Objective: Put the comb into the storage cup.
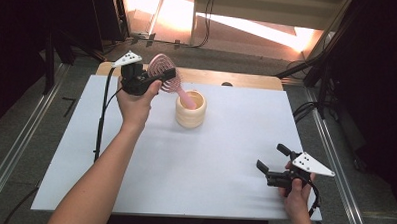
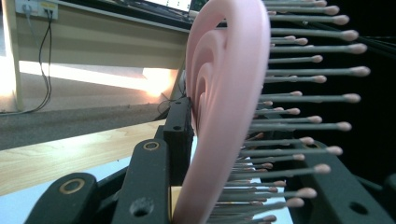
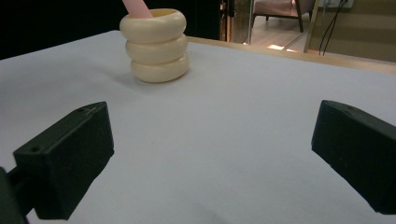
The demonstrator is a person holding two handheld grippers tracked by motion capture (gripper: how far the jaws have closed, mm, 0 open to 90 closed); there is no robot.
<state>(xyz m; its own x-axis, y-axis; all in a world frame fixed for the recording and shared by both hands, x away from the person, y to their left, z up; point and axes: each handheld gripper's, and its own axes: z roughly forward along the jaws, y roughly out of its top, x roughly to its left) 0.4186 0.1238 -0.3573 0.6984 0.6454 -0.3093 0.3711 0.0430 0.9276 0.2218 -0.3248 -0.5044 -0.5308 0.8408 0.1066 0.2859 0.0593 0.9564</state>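
A pink hairbrush [image 1: 159,64] is tilted above the far left of the table, its handle [image 1: 185,97] reaching down into a cream ribbed cup [image 1: 190,110]. My left gripper [image 1: 163,74] is shut on the brush head. In the left gripper view the pink head [image 2: 224,93] stands edge-on between the black jaws, its bristles pointing right, with my left gripper [image 2: 224,158] clamped around it. My right gripper [image 1: 270,156] is held open low over the front right of the table. Its view shows the right gripper [image 3: 215,154] with its jaws wide apart and nothing between them. Farther off are the cup [image 3: 155,46] and the handle [image 3: 135,7].
A white sheet [image 1: 225,158] covers the table, with a wooden strip [image 1: 247,79] along its far edge. Metal rails and cables run on the floor at both sides. A wide bare stretch of sheet lies between the cup and my right gripper.
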